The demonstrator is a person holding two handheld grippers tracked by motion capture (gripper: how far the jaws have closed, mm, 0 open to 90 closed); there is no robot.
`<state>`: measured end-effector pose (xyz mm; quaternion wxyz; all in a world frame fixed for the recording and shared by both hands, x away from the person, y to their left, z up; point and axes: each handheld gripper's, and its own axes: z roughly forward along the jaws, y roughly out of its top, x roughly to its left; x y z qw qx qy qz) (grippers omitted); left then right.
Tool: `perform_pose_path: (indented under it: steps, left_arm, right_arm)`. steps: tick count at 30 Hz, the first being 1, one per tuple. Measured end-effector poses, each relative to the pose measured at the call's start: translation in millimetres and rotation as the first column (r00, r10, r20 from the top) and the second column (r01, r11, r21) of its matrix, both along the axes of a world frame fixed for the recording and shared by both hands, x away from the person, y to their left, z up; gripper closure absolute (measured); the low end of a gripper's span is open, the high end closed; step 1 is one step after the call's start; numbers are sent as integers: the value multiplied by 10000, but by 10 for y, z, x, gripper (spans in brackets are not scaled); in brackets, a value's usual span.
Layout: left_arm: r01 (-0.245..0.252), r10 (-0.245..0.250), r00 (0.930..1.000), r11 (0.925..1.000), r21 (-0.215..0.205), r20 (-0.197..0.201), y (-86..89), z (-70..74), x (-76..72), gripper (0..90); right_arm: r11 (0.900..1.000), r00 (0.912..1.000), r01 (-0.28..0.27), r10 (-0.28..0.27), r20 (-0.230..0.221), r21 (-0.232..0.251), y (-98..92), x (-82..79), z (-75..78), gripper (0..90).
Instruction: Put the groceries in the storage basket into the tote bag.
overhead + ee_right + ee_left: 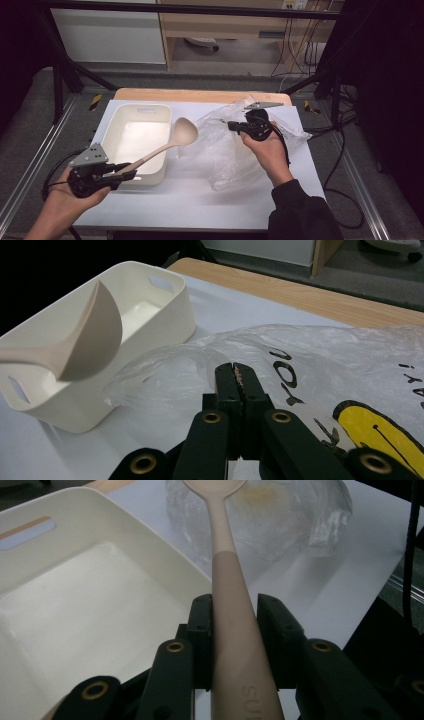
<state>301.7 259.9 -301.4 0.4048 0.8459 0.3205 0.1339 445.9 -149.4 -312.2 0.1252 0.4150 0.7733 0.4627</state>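
Spoon (172, 141) clamped by its handle in left claw (131, 172), bowl raised between tub (112, 131) and bag (225, 150), handle slanting over tub's right rim. In left claw view, handle (233, 630) upright between both jaws, tub (75, 605) at left, bag (280, 520) beyond. Right claw (231, 125) closed tight, pinching clear bag film, jaws pressed together (239, 385) in its own view. Bag crumpled on white table (200, 200), beside tub.
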Motion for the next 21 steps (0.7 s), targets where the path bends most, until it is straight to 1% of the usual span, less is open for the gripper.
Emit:
perform_pose_path:
  steps: [2,5,9,11,15,21]
  left_arm:
    - [200,-200,9997,9998,44,-113,-61,-36,-21,687]
    - [399,-397,9991,9991,130,-175,-154,-88,-31,688]
    - [647,-634,9975,9971,395,-321,-310,-175,-7,687]
    - [751,-733,9964,9962,435,-417,-371,-213,14,687]
    - [807,-784,9958,9957,462,-480,-428,-247,47,687]
    - [855,-831,9952,9952,474,-510,-474,-243,92,688]
  right_arm:
    - [10000,10000,-6,6,-14,7,3,-2,0,900]
    - [10000,10000,-9,9,9,-9,2,-8,8,900]
    - [10000,10000,11,-11,26,-14,-16,-16,12,900]
    - [10000,10000,8,-8,25,-3,-20,-19,14,900]
    - [10000,10000,-14,14,22,-2,-21,-23,15,900]
    - [10000,10000,-53,53,6,-29,-8,-23,12,900]
